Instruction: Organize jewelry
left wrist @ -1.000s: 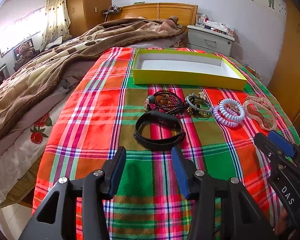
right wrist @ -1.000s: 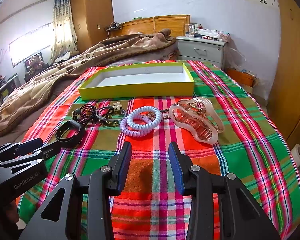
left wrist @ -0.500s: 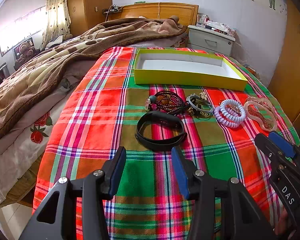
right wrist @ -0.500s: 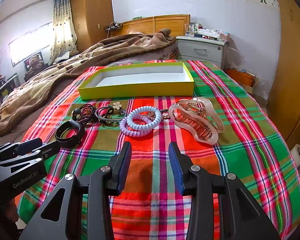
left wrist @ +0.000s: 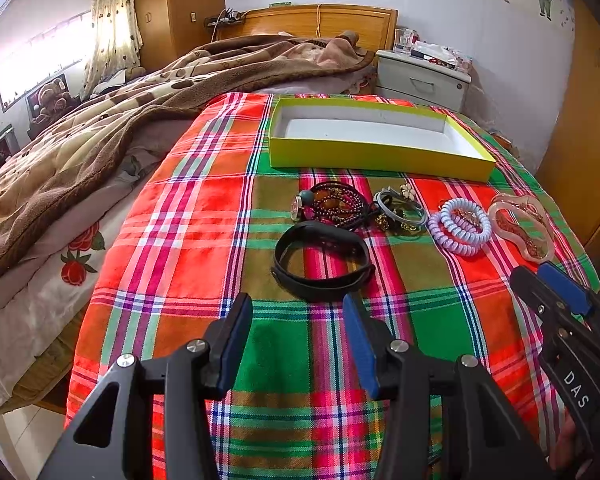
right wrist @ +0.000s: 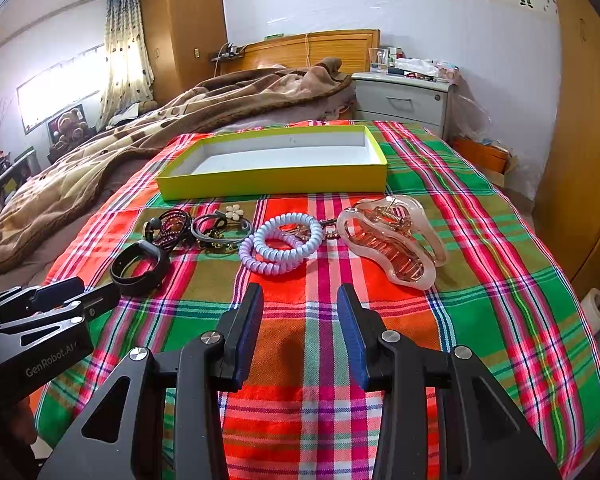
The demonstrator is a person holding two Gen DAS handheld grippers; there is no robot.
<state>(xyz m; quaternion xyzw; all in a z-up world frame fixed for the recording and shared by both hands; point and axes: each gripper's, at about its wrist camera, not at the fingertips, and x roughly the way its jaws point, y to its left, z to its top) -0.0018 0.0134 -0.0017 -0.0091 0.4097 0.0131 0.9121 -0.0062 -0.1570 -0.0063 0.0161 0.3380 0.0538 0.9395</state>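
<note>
Plaid cloth (left wrist: 188, 240) carries a rubbery black band (left wrist: 322, 260) before the spread left hand-held gripper (left wrist: 298, 316); right hand-held gripper (right wrist: 300, 308) likewise spread.

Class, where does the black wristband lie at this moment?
The black wristband lies on the plaid cloth just ahead of the open left gripper, nearer than the beaded bracelets.

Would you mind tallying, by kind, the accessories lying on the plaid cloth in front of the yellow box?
Black band: 1
Dark beaded bracelet bundle with a watch: 1 cluster; separate strands cannot be told apart
Grey bangles with a flower charm: 1 cluster
Lilac spiral hair ties: 2
Clear pink claw clip: 1
Total: 6 groups, all outside the yellow box.
</note>
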